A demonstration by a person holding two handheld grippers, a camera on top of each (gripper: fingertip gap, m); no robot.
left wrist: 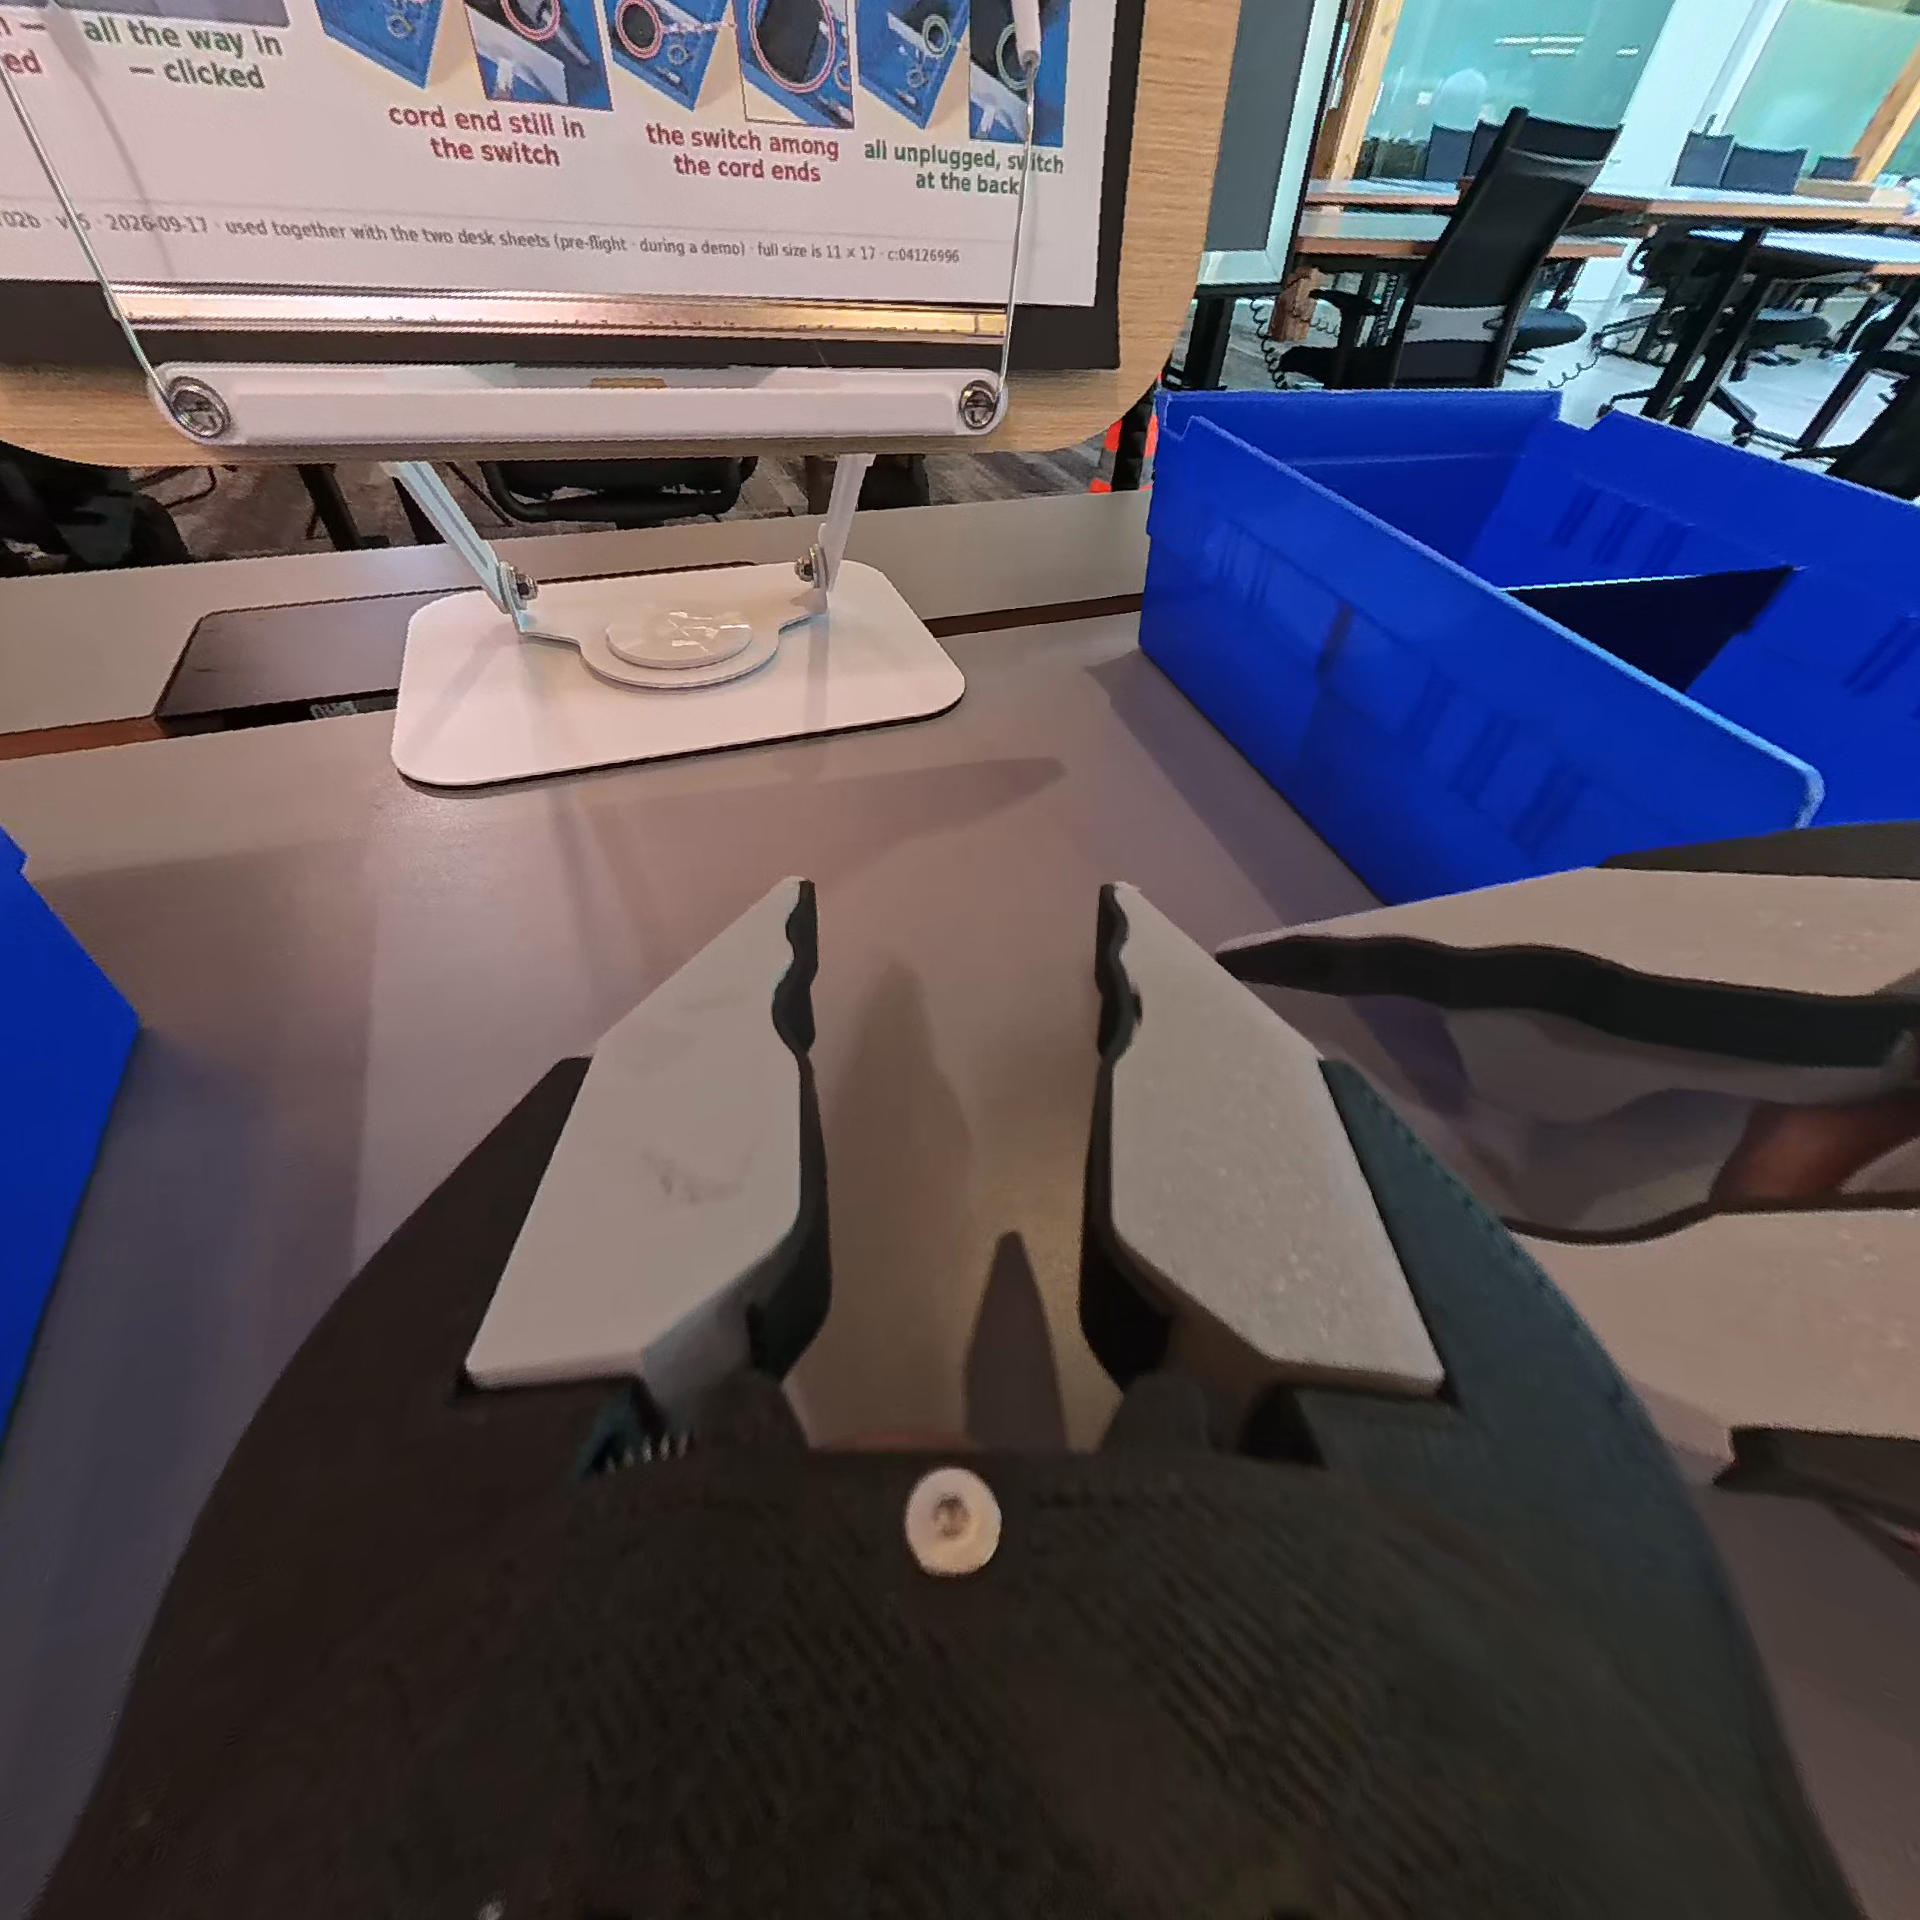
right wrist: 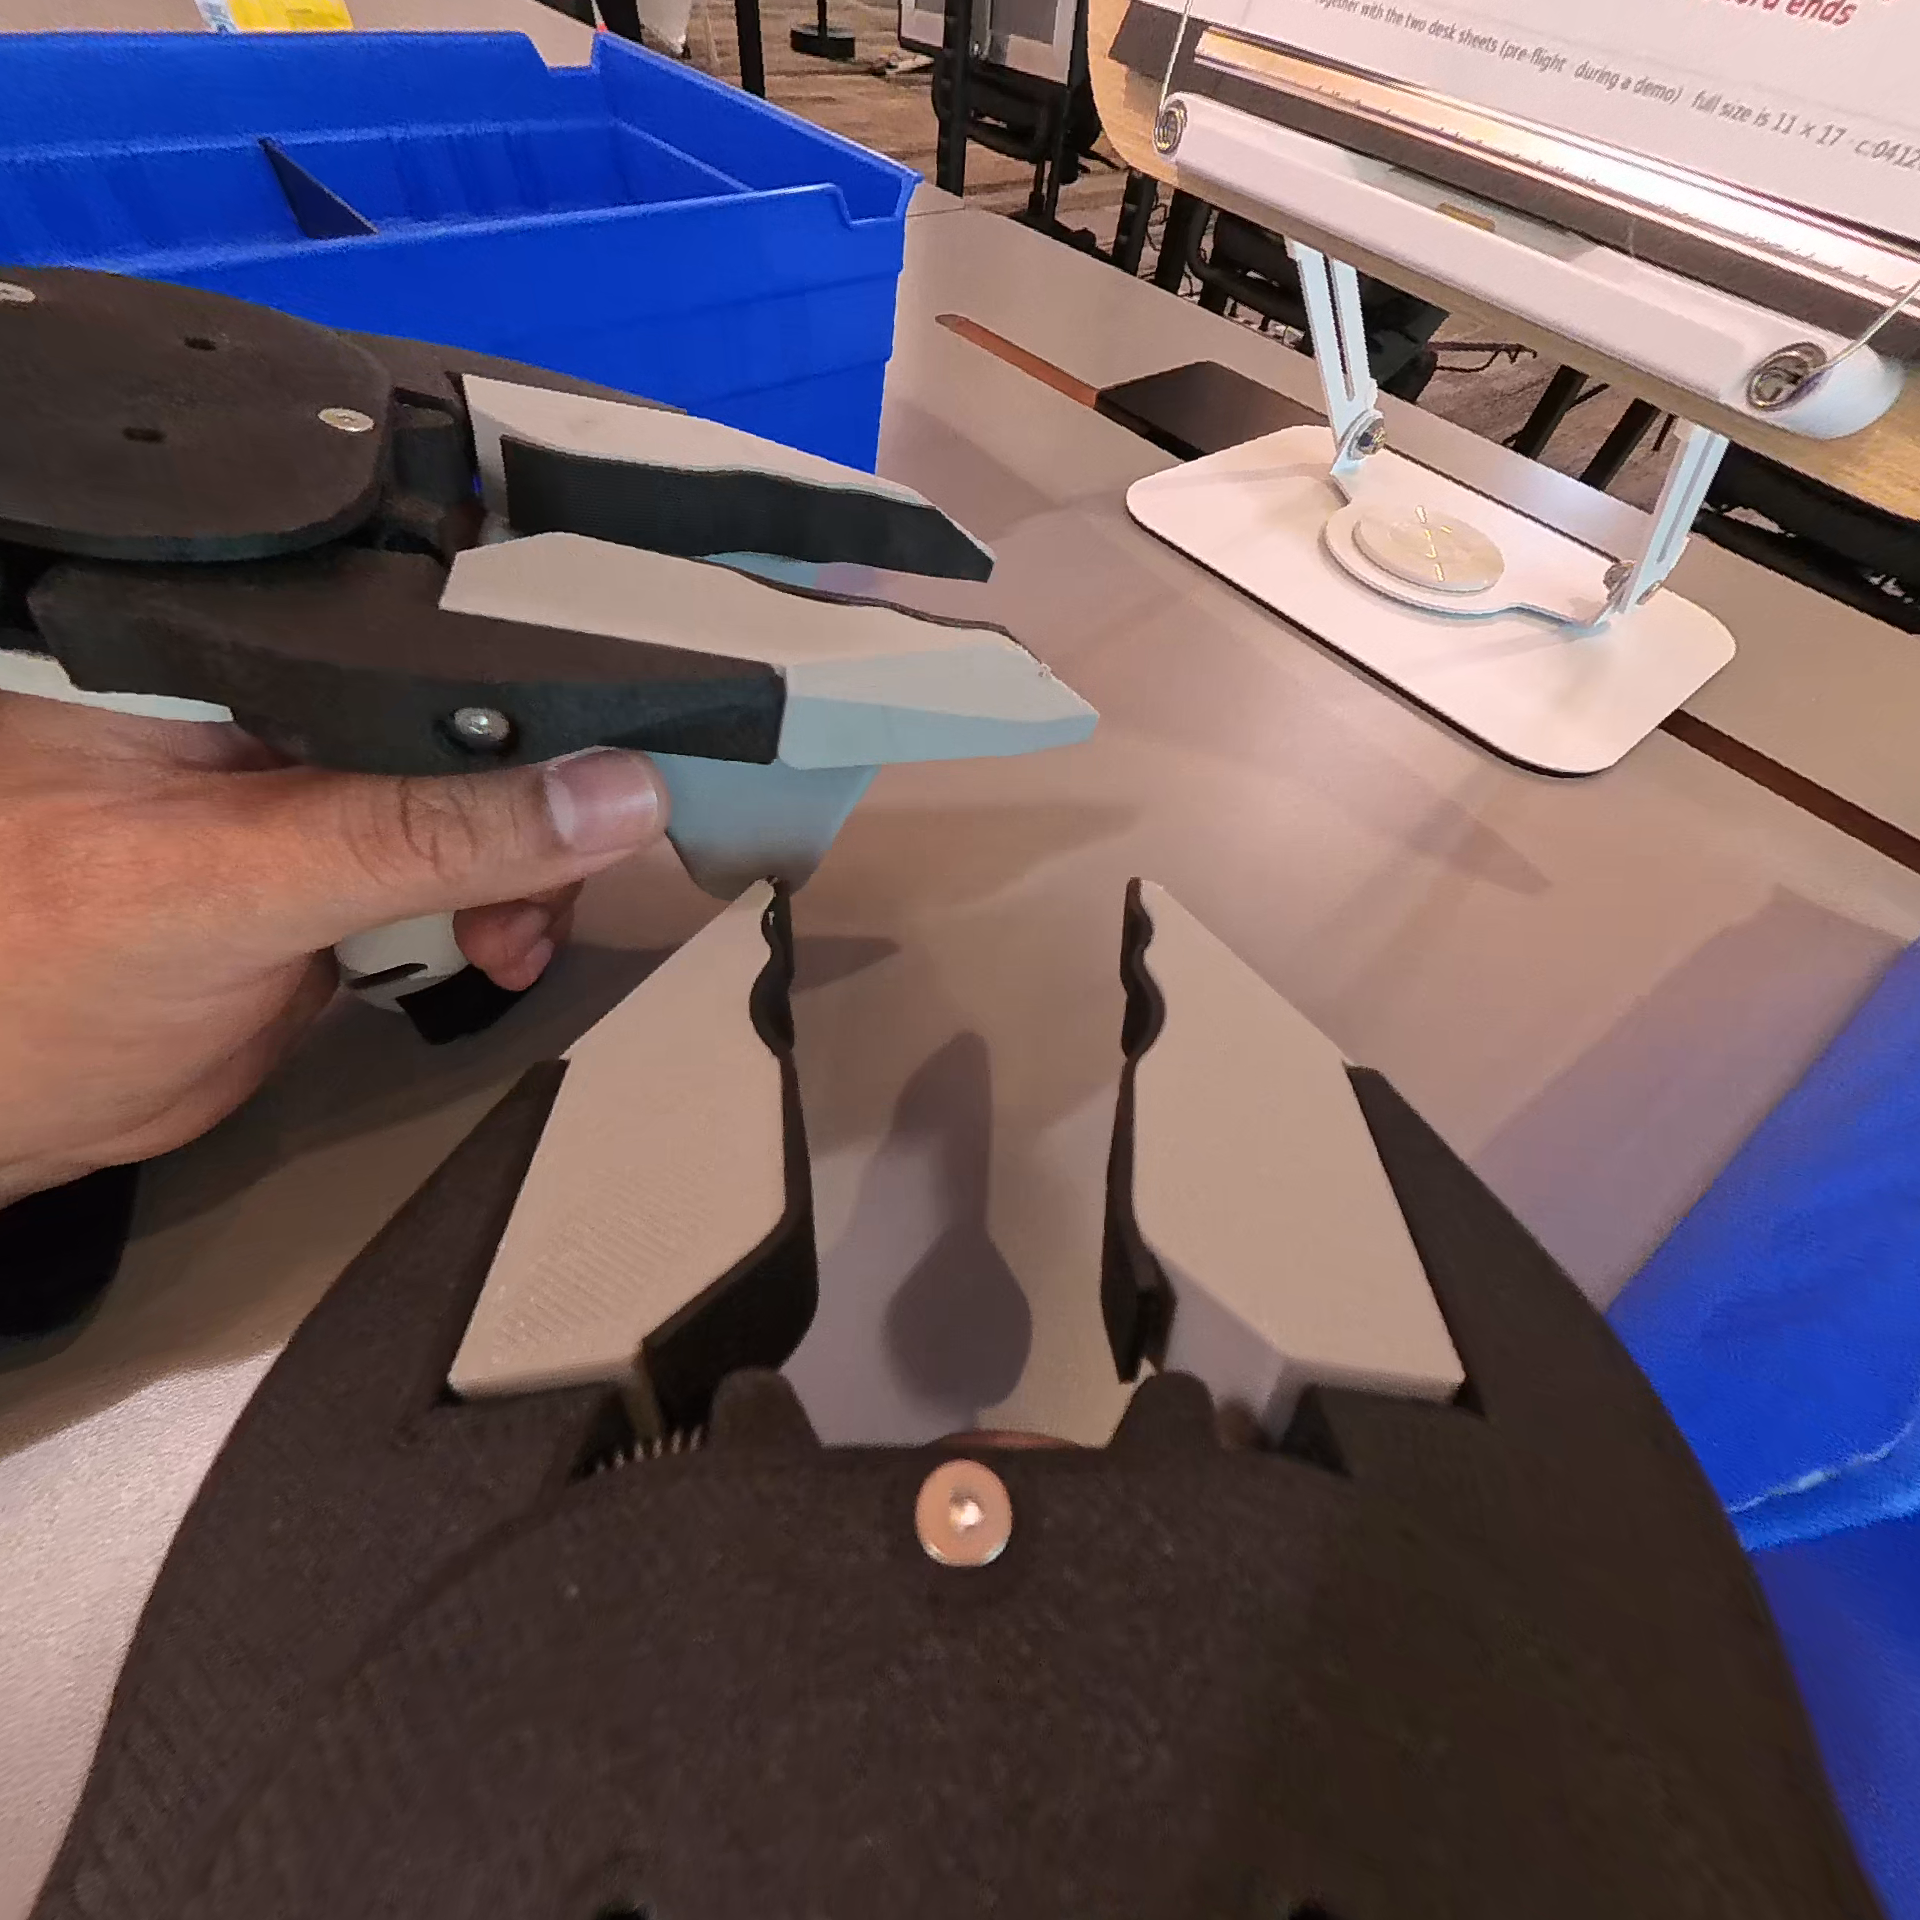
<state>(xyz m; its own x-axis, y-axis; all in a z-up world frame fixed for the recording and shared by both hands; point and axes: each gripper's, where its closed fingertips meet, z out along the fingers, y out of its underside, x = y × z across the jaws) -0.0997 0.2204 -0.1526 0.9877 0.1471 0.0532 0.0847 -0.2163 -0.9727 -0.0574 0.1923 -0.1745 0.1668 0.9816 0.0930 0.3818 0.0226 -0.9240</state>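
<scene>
Left wrist view: left gripper (left wrist: 956, 904) hovers over bare grey desk (left wrist: 312, 935), fingers spread, nothing between them.
Right wrist view: right gripper (right wrist: 956, 899) likewise parted and empty; a hand (right wrist: 208, 883) carries the other gripper just left of its tips.
Nearest thing: blue divided bin (left wrist: 1455, 665), ahead-right of the left gripper.
Straight ahead: white document stand (left wrist: 675, 686) holding a printed sheet.

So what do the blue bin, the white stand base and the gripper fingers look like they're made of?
Blue bin: looks like moulded plastic, semi-gloss, with ribbed walls and a slotted divider.
White stand base: probably painted metal, a thin flat plate with a smooth satin sheen.
Left gripper and right gripper: the fingers appear 3D-printed plastic, matte grey, with fine layer lines; their dark inner pads could be rubbery, hard to tell.
</scene>
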